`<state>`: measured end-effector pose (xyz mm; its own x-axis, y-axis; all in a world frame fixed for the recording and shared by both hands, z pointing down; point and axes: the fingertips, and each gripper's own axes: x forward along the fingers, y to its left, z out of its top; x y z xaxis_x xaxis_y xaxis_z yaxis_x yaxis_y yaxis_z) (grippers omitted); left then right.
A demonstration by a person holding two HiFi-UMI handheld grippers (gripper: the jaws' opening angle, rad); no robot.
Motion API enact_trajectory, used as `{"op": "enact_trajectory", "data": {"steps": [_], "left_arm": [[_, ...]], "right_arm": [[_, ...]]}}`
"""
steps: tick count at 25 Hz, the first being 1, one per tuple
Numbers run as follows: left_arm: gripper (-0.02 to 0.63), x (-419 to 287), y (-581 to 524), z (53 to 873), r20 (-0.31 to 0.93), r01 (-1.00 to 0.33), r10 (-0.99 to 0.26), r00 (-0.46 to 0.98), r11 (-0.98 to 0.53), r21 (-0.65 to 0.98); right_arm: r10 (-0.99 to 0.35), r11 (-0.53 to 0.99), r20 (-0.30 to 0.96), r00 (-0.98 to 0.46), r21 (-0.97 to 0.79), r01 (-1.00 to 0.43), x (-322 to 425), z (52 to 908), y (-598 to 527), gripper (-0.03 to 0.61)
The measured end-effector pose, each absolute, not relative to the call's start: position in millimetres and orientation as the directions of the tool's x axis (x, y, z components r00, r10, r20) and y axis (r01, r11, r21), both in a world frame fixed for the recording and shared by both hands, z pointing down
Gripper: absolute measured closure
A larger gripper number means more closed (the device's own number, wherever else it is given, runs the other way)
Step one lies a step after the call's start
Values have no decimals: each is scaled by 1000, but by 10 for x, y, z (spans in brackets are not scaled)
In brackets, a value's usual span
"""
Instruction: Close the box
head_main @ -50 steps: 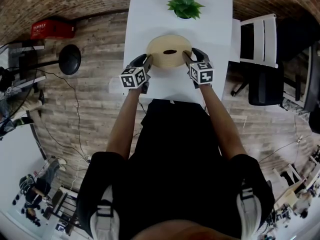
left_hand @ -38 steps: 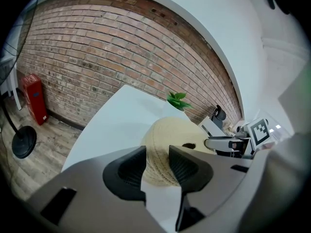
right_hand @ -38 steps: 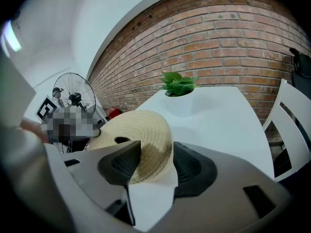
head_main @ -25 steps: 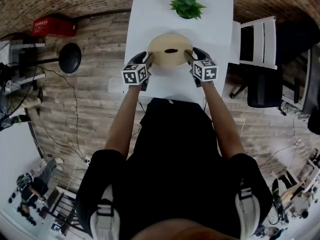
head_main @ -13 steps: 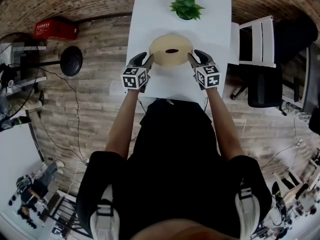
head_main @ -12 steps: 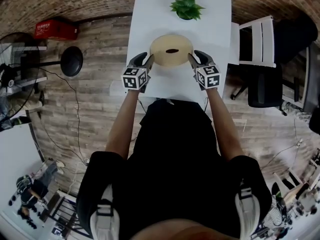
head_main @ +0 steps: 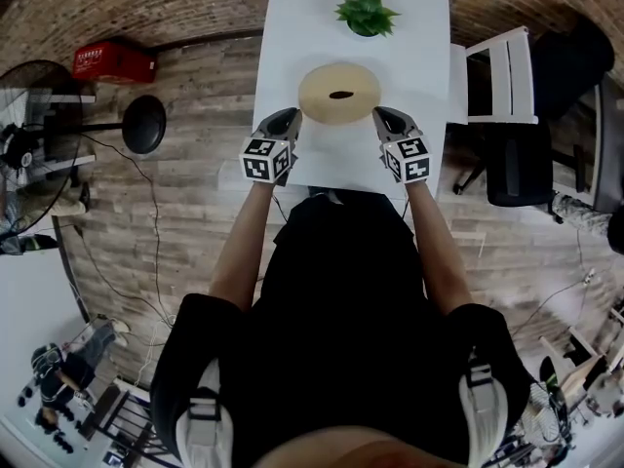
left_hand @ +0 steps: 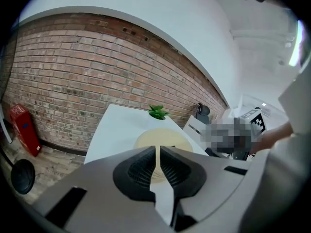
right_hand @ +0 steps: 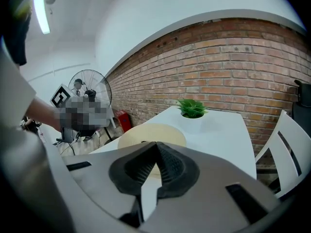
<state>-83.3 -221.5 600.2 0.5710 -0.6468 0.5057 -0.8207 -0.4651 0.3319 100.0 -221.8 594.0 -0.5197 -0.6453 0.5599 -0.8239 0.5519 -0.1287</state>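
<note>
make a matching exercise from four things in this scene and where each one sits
Things:
1. potted plant
2. round woven box
3. white chair
4. red case

Places:
a. on the wooden floor by the brick wall, left of the table
b. at the far end of the table
c. near the middle of the table, closer to the person than the plant
d. beside the table's right edge

Pairs: 1-b, 2-c, 3-d, 4-a
</note>
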Motion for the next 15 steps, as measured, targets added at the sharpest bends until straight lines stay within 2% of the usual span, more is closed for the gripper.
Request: {"op": "enact_trajectory", "data": {"steps": [15], "left_arm": [[586,-953,-1836,5866,475,-789,-632,613,-524,322]], "right_arm": [[-670,541,558,-489,-84,-837,860,5885,-1722,583]]}}
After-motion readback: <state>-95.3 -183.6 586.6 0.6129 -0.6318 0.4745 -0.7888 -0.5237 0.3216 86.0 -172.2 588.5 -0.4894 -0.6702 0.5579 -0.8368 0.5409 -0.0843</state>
